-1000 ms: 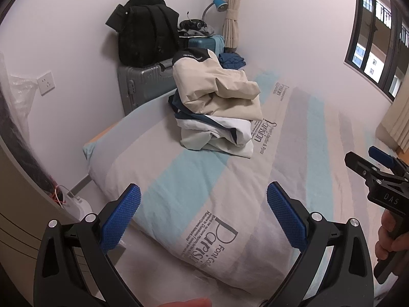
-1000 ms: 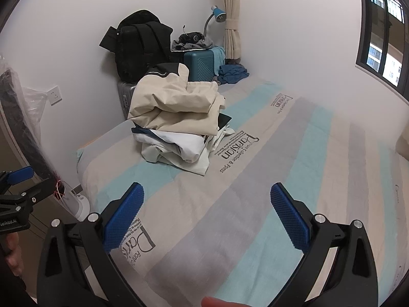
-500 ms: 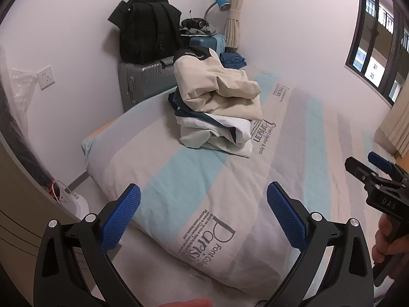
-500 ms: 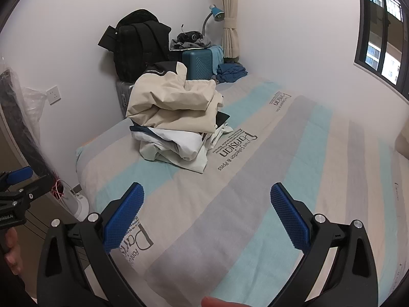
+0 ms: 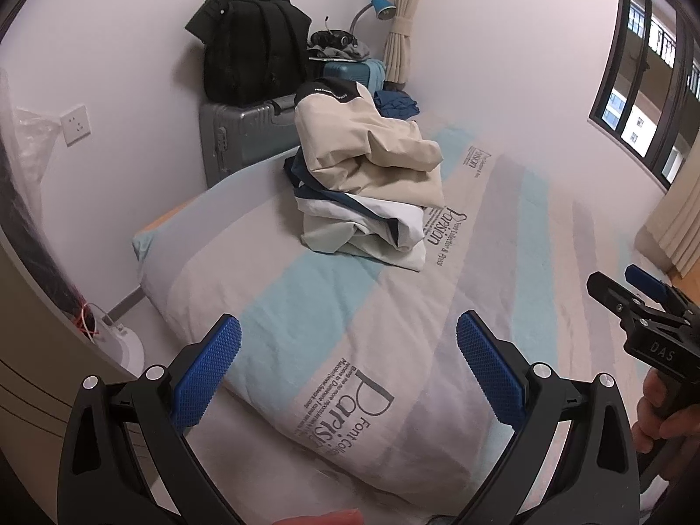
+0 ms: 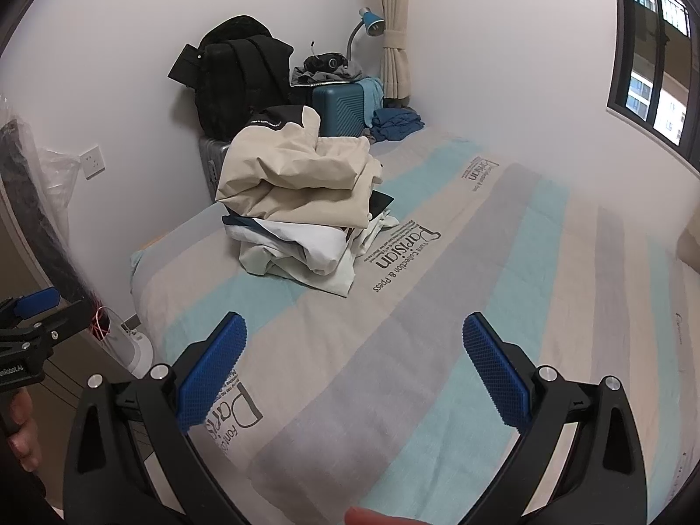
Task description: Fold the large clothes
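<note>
Centrally, pile of clothes (image 5: 367,192) sits on striped bed (image 5: 315,306), beige jacket (image 6: 297,175) on top, mid-frame; left gripper (image 5: 348,365) at bottom, jaws wide apart, holding nothing; right gripper (image 6: 354,361) likewise spread, empty; grey suitcase (image 5: 240,135) behind pile.

Bedsheet (image 6: 437,350) prints "Parisian" in big black letters, small line under it partly legible: "Font Collection & Pipes"; print repeats near the front edge and far up the sheet, too small there. Right gripper (image 5: 647,306) body reads "DAS". Jacket (image 6: 297,170) collar print unreadable
</note>
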Tool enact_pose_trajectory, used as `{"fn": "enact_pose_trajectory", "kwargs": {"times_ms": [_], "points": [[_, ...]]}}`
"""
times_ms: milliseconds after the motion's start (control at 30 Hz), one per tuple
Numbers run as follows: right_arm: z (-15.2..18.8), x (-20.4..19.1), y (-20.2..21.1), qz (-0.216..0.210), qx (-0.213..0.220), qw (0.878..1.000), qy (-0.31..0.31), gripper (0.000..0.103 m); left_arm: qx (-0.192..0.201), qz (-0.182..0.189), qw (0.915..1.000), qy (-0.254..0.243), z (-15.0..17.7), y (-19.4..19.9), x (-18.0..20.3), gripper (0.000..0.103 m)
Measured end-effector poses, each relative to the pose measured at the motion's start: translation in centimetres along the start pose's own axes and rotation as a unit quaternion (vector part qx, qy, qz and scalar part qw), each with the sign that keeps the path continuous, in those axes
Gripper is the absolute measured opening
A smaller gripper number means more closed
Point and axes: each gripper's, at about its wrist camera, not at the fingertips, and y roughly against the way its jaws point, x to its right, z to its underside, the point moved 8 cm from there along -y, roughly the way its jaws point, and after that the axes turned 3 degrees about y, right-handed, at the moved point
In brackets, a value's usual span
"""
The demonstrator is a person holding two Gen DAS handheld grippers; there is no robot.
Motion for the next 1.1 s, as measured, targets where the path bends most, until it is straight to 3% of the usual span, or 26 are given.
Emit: {"fn": "enact_pose_trajectory", "kwargs": {"times_ms": [867,1100], "points": [[-0.4,-0.1,-0.2,0.000,-0.002,1.000,0.004,0.095,0.001,-0.003,1.0000,-0.008,-0.8,-0.8,0.1,0.097],[-0.6,-0.1,-0.3,0.001,-0.002,1.000,0.006,0.095,0.036,-0.004,0.9993,-0.007,-1.6,-0.1,0.0,0.097]]}}
